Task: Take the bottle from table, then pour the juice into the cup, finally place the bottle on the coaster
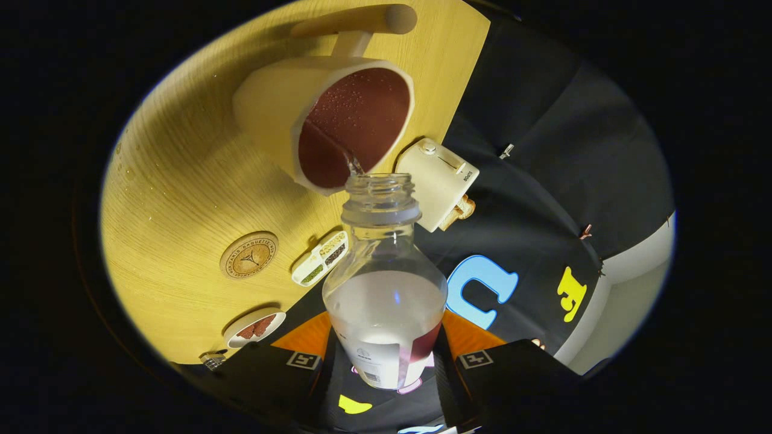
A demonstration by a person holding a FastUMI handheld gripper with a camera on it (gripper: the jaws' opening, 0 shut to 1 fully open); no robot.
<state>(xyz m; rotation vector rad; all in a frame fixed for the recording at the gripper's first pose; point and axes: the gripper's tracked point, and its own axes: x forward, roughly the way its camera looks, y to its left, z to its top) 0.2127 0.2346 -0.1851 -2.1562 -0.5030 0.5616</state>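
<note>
A clear bottle [385,283] with a pale liquid and a label is held between my fingers, and my gripper [386,364] is shut on its lower body. The bottle is tipped forward, its open neck right at the rim of a cream cup [274,105] with a dark red inside. A thin stream runs from the mouth into the cup. The cup stands on the wooden table [181,181] just beyond the bottle. A round wooden coaster [248,255] lies on the table beside the bottle, nearer to me than the cup.
A white toaster [437,184] stands at the table's edge next to the bottle's neck. A small white box of spices [319,258] and a round dish with a butterfly [256,327] lie near the coaster. A wooden rod [362,21] sits behind the cup.
</note>
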